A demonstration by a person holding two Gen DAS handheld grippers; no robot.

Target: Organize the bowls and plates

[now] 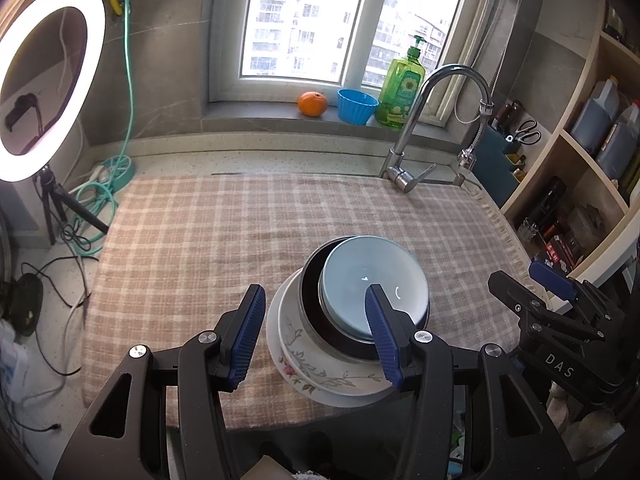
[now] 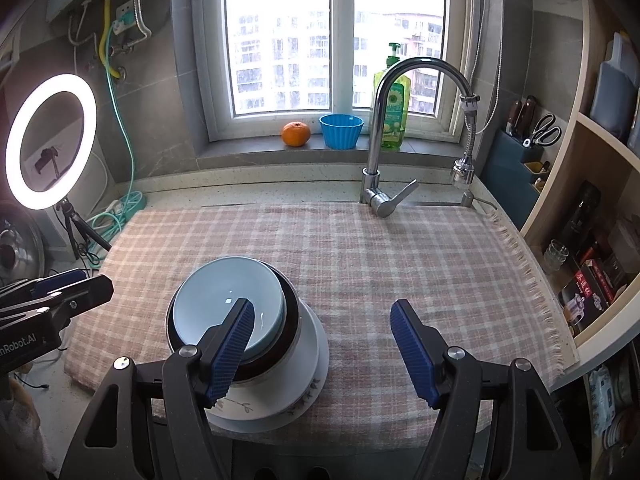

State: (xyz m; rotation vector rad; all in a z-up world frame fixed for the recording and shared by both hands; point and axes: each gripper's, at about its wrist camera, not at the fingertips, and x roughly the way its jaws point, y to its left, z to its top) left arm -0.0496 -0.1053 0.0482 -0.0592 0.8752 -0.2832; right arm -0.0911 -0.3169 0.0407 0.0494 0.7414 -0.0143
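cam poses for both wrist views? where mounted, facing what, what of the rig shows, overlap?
Left wrist: on the left gripper, facing the window; its open fingers frame the dish stack; right gripper at the right edge.
Right wrist: on the right gripper, same heading; stack at lower left, left gripper at the left edge.
Shared: stack, checked cloth, faucet, windowsill orange.

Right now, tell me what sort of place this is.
Most likely a home kitchen counter: a tap by the window, a dish soap bottle on the sill, and stacked bowls on a checked cloth.
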